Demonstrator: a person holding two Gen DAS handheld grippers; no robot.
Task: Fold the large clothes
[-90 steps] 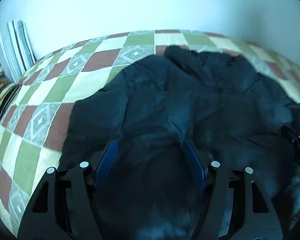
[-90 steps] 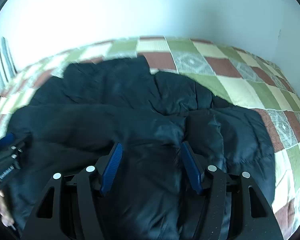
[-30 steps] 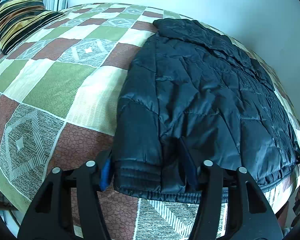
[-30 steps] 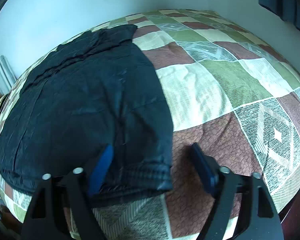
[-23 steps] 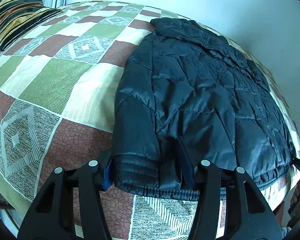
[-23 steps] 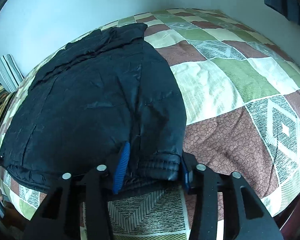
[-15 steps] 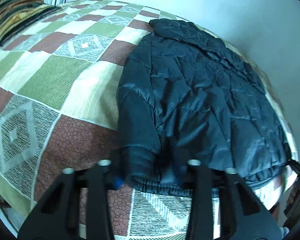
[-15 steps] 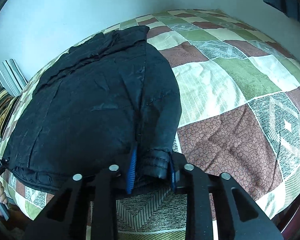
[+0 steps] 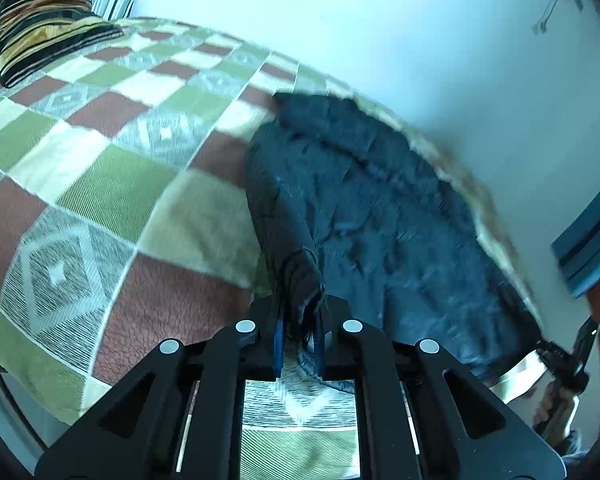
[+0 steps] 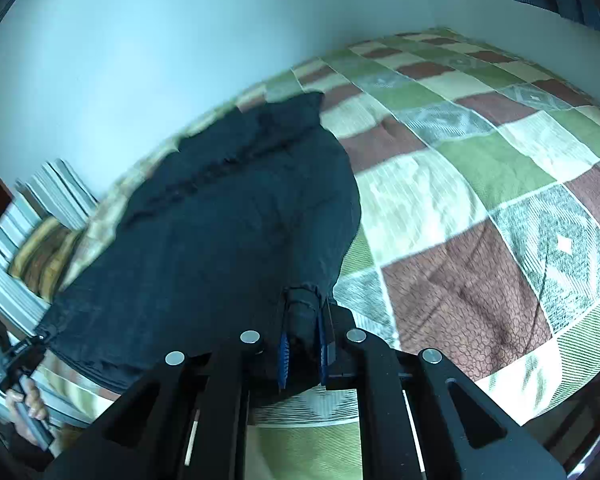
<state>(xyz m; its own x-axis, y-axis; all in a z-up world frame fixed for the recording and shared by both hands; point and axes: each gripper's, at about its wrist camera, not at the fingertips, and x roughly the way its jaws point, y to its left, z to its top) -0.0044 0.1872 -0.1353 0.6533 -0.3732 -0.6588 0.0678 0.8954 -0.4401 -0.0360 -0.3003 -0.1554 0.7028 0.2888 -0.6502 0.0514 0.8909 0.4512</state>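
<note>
A dark navy quilted jacket (image 9: pixel 380 216) lies spread on a bed with a green, brown and cream patchwork cover (image 9: pixel 112 184). My left gripper (image 9: pixel 298 332) is shut on the jacket's near left hem corner. In the right wrist view the jacket (image 10: pixel 228 216) stretches away toward the wall. My right gripper (image 10: pixel 302 344) is shut on its near right hem corner. The hem between the two corners hangs lifted off the cover. Each gripper shows at the edge of the other's view: the right one (image 9: pixel 568 356) and the left one (image 10: pixel 16 356).
A striped pillow (image 9: pixel 40 20) lies at the far left of the bed, with striped bedding (image 10: pixel 40 208) beside it. A pale wall (image 9: pixel 380 40) runs behind the bed. A dark blue curtain (image 9: pixel 588 248) hangs at the right. The cover (image 10: pixel 480 208) lies bare right of the jacket.
Both grippers have closed from open onto the jacket's hem corners and lifted them. The views have tilted up and the jacket's near edge has risen off the cover.
</note>
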